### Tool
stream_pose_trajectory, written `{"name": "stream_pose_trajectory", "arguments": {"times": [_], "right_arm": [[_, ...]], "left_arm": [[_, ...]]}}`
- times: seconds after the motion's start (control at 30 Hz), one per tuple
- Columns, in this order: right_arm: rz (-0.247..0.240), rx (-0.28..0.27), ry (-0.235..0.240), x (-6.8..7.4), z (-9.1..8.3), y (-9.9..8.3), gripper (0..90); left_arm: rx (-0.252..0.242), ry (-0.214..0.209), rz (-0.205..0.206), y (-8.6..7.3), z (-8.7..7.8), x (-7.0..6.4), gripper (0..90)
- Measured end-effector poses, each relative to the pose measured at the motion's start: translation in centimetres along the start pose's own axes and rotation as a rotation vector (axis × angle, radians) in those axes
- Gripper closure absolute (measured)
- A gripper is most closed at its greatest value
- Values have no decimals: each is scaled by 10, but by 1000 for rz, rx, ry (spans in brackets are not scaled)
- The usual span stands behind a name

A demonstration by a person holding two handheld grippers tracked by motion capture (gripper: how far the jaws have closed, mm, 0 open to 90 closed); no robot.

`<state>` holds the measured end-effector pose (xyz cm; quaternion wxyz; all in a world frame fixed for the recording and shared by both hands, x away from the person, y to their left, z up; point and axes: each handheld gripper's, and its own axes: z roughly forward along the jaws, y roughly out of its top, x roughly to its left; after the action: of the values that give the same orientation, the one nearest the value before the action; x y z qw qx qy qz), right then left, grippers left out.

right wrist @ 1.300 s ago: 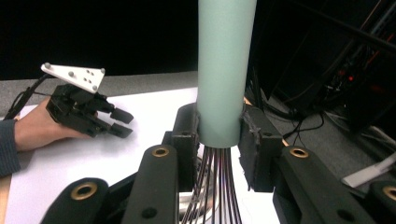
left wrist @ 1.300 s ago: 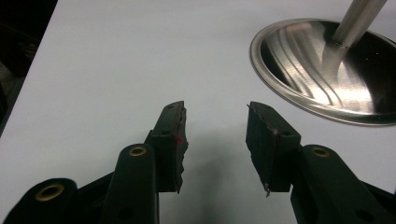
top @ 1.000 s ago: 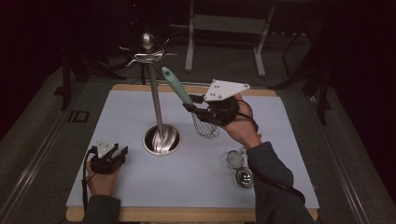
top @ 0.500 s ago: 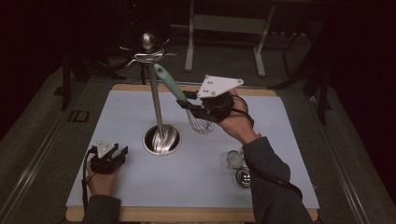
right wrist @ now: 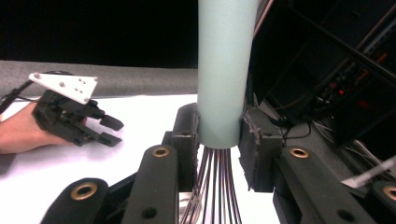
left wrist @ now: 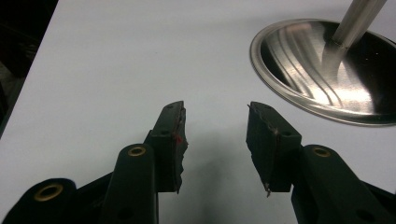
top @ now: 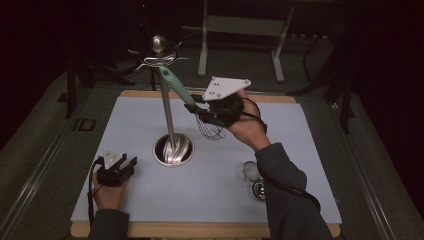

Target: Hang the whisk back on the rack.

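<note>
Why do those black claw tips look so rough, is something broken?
Slightly worn, yes. In the left gripper view, the left claw stands open above the table, and the pads lining its tips have ragged, chipped edges. The right claw, clamped on the whisk handle, shows similar fraying. Nothing is spilled.

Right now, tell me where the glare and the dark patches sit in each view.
High view: dark surroundings, bright mat, glare on the stand's base. Left gripper view: bright streaks on that base, soft shadow under the fingers. Right gripper view: black background, evenly lit whisk.

Dark room, grey carpet floor (top: 45, 150), metal frame legs (top: 240, 30) behind.
</note>
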<state>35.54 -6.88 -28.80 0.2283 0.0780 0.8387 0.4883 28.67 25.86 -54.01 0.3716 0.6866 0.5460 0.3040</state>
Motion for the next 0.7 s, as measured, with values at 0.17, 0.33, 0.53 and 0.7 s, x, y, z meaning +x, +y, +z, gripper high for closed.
{"name": "stream_pose_trajectory", "arguments": {"times": [0.17,0.33,0.53,0.7], "right_arm": [[4,16,-30,2,7,-3,692],[7,14,-65,6,14,-3,688],[14,13,-53,13,23,-1,659],[1,10,-33,18,24,1,646]], "left_arm": [[1,-1,0,0,0,0,578],[1,0,1,0,0,0,577],[0,-1,-1,0,-1,1,574],[1,-3,-2,0,0,1,574]]}}
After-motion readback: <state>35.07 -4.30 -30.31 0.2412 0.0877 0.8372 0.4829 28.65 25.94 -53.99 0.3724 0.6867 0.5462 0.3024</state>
